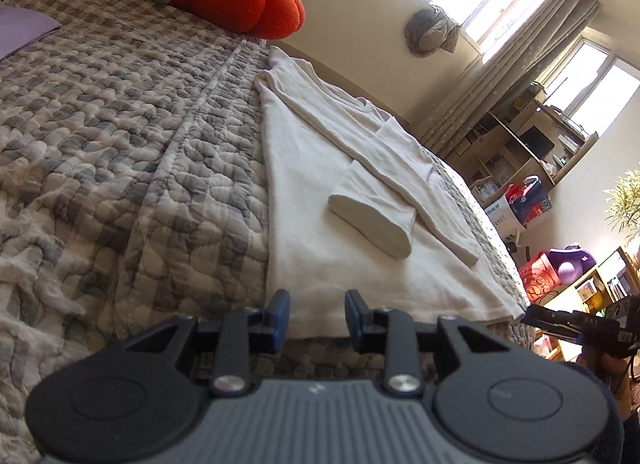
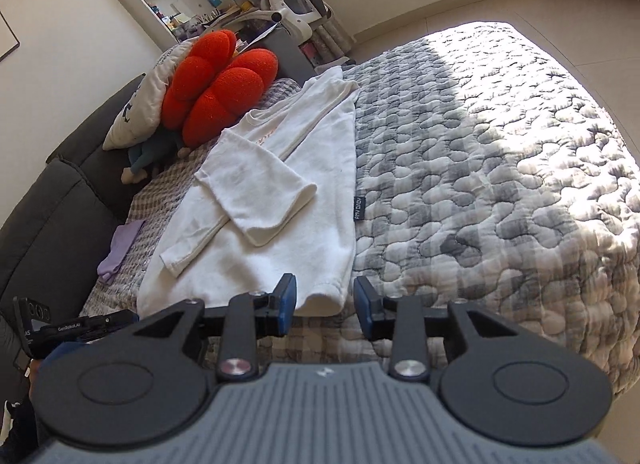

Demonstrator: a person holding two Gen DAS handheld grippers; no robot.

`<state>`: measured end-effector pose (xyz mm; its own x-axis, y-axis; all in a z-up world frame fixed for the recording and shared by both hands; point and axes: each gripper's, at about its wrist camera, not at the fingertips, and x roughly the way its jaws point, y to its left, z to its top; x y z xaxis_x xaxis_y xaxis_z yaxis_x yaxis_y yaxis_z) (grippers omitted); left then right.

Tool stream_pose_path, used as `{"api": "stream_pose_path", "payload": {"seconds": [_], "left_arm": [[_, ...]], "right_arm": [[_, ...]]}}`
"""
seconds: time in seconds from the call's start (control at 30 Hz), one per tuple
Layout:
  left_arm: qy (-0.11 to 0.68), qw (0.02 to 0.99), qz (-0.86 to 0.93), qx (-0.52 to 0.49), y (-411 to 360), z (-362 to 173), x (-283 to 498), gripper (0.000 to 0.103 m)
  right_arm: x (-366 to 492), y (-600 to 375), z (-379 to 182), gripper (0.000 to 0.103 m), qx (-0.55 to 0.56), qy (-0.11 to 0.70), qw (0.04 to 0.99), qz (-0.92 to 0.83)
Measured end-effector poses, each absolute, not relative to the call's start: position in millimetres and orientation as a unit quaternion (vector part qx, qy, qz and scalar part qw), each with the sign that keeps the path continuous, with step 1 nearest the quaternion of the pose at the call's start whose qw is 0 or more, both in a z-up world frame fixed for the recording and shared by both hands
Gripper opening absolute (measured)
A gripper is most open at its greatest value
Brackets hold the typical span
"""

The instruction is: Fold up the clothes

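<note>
A white long-sleeved shirt (image 1: 320,223) lies flat on the quilted bed, both sides folded in and the sleeves laid over its middle. It also shows in the right wrist view (image 2: 280,199). My left gripper (image 1: 317,316) is open and empty, just short of the shirt's near hem. My right gripper (image 2: 326,302) is open and empty at the hem's right corner, with that corner between its jaws. The right gripper shows at the edge of the left wrist view (image 1: 576,324), and the left gripper shows in the right wrist view (image 2: 72,332).
The grey checked quilt (image 2: 500,183) covers the bed. A red flower cushion (image 2: 216,87) and a white pillow (image 2: 140,111) lie at the head. A lilac cloth (image 2: 120,248) lies left of the shirt. Shelves, boxes and a plant (image 1: 624,199) stand beyond the bed.
</note>
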<state>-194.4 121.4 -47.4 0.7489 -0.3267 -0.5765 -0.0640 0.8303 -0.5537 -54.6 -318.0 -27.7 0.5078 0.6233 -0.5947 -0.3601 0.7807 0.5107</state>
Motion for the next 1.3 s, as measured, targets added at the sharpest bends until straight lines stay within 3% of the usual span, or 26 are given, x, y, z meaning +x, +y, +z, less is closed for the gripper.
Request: {"api": "stream_pose_path", "payload": {"seconds": [0.1, 0.13, 0.17, 0.27, 0.6, 0.73, 0.83, 0.9, 0.97, 1.1, 1.27, 1.3], "left_arm": [[0.346, 0.886, -0.071, -0.299, 119, -52, -191, 0.029], [0.347, 0.886, -0.069, -0.302, 118, -53, -190, 0.029], [0.349, 0.884, -0.064, -0.305, 119, -54, -188, 0.028], [0.355, 0.884, -0.046, -0.301, 120, -54, -186, 0.000], [0.320, 0.894, -0.032, -0.312, 137, -18, -208, 0.000], [0.328, 0.889, -0.032, -0.317, 144, -27, -205, 0.000], [0.335, 0.884, -0.028, -0.324, 145, -39, -204, 0.009], [0.337, 0.884, -0.028, -0.324, 143, -45, -202, 0.039], [0.336, 0.887, -0.030, -0.317, 140, -48, -198, 0.046], [0.338, 0.890, -0.021, -0.305, 135, -55, -187, 0.046], [0.333, 0.891, -0.028, -0.307, 132, -58, -188, 0.047], [0.332, 0.891, -0.027, -0.308, 132, -58, -188, 0.047]], "right_arm": [[-54, -309, -34, 0.033, 0.157, 0.412, 0.851, 0.285], [-54, -309, -35, 0.021, 0.160, 0.414, 0.851, 0.283], [-53, -310, -37, 0.015, 0.164, 0.415, 0.850, 0.280], [-55, -315, -34, 0.009, 0.176, 0.404, 0.854, 0.278], [-73, -326, -12, 0.007, 0.192, 0.358, 0.868, 0.286], [-71, -325, -19, 0.007, 0.186, 0.367, 0.871, 0.269], [-74, -327, -19, 0.006, 0.192, 0.363, 0.873, 0.264], [-80, -330, -16, 0.001, 0.191, 0.361, 0.875, 0.258], [-86, -333, -14, 0.001, 0.189, 0.360, 0.879, 0.251], [-84, -337, -16, 0.001, 0.195, 0.367, 0.874, 0.251], [-78, -340, -22, 0.015, 0.220, 0.376, 0.867, 0.242], [-77, -340, -24, 0.025, 0.228, 0.376, 0.866, 0.238]]}}
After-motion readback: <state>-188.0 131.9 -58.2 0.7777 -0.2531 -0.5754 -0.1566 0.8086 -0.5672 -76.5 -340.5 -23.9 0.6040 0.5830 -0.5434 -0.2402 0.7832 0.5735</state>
